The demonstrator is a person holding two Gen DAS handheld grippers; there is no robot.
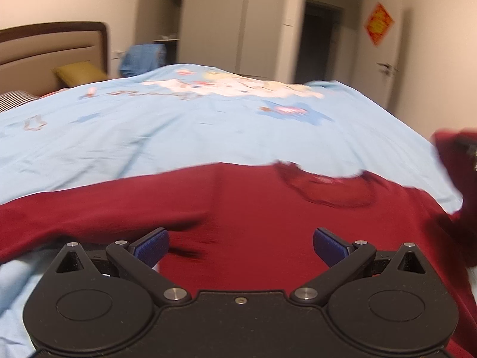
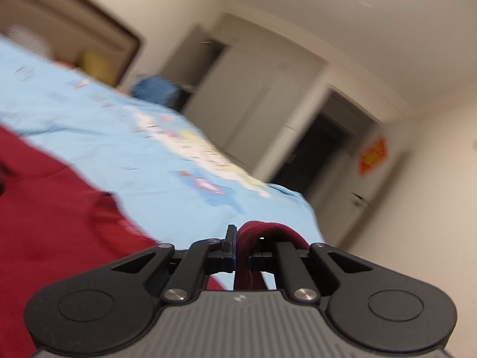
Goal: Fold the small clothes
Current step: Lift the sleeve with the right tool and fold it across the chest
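A dark red long-sleeved top (image 1: 253, 208) lies spread on a light blue bedsheet (image 1: 179, 128), its neckline (image 1: 328, 191) to the right. My left gripper (image 1: 241, 246) hovers just above the top's body, open, blue pads (image 1: 152, 244) wide apart with nothing between them. In the right wrist view the same red top (image 2: 53, 208) fills the lower left. My right gripper (image 2: 243, 244) is shut on a folded ribbed edge of the top (image 2: 268, 232), lifted above the sheet (image 2: 149, 149). That raised part shows at the right edge of the left wrist view as red cloth (image 1: 456, 164).
The bed has a brown padded headboard (image 1: 53, 47) and a mustard pillow (image 1: 79, 73) at the far left. A blue garment (image 1: 143, 56) hangs beyond the bed. Grey wardrobe doors (image 1: 214, 21), a dark doorway (image 1: 322, 38) and a door with a red decoration (image 1: 379, 24) stand behind.
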